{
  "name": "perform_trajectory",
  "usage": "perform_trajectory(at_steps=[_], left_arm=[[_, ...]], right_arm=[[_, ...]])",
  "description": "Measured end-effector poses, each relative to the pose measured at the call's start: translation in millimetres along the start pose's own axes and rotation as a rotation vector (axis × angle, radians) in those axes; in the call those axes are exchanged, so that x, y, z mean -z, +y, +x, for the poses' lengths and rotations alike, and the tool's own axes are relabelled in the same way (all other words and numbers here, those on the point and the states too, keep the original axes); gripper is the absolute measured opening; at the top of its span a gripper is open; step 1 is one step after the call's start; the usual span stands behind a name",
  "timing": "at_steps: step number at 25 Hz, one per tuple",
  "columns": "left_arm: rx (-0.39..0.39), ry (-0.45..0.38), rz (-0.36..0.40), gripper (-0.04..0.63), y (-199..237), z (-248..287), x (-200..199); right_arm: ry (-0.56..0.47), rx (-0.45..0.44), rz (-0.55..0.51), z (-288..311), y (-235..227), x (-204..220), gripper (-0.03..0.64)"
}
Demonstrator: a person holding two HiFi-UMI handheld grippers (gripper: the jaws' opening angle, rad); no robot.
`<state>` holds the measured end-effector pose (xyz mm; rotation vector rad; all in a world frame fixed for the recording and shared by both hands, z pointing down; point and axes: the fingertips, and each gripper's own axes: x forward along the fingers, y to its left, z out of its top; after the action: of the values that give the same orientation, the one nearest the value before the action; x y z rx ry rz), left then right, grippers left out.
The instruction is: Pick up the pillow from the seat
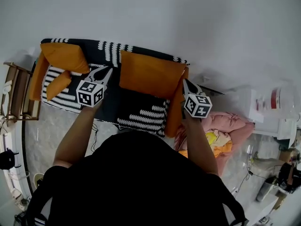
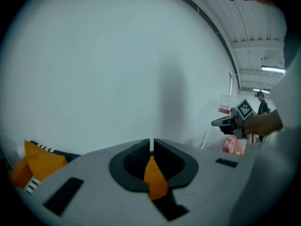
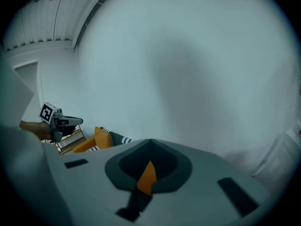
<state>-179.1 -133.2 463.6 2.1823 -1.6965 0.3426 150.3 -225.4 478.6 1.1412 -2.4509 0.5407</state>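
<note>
Left gripper [image 1: 108,70] and right gripper [image 1: 184,81], jaws pressed together, are held either side of the orange pillow [image 1: 150,74], judged not yet grasped, at the back edge of the seat [image 1: 110,105]

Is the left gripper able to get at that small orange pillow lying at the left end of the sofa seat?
Probably not yet. Nothing stands between the left gripper and the small pillow, but it is shut on the large pillow and must let go first.
</note>
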Motion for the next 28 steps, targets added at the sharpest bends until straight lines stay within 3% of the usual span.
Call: perform_trajectory(at_steps=[14, 28], left_arm=[[-0.064, 0.023, -0.027, 0.034, -13.0, 32.3, -2.4], [-0.058, 0.070, -0.038, 0.034, -14.5, 35.3, 17.8]], right_arm=[[0.011, -0.050, 0.018, 30.3, -47.6, -5.8, 0.000], [0.042, -0.048, 0.038, 35.2, -48.2, 12.8, 0.000]])
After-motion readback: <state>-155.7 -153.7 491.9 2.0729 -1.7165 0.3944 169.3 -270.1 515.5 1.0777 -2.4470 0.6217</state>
